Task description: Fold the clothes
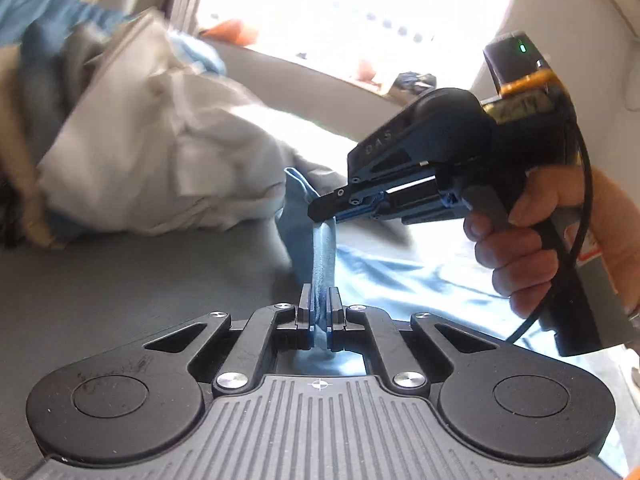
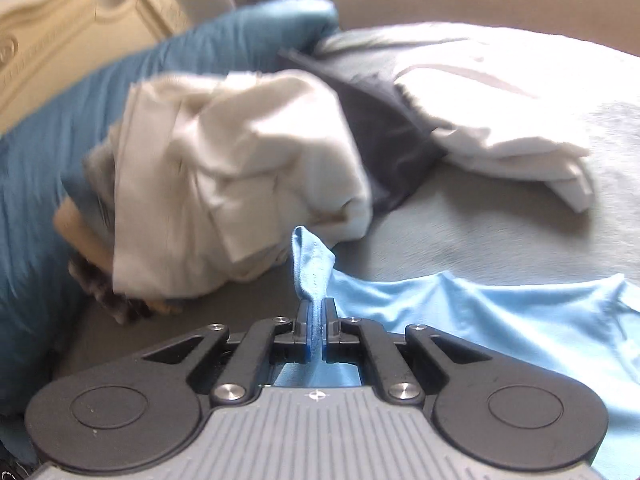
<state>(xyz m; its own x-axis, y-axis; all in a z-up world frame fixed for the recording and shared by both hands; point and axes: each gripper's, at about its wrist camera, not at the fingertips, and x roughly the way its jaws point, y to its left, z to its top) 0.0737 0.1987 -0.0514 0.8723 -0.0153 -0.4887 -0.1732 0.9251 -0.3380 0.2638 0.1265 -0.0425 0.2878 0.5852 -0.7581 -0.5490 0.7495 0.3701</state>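
Note:
A light blue garment (image 1: 400,276) lies on the grey bed surface, and a bunched edge of it rises between both tools. My left gripper (image 1: 319,304) is shut on that blue edge. In the left wrist view the right gripper (image 1: 322,214) comes in from the right, held by a hand (image 1: 516,256), and pinches the same edge a little farther along. Seen from the right wrist, my right gripper (image 2: 318,312) is shut on the light blue garment (image 2: 500,320), whose body spreads out to the right.
A crumpled white garment (image 2: 224,184) is heaped just beyond the grippers, over a dark one (image 2: 384,140). A teal pillow (image 2: 52,152) lies to the left, another white cloth (image 2: 504,120) at the right. A bright window (image 1: 360,4) is behind.

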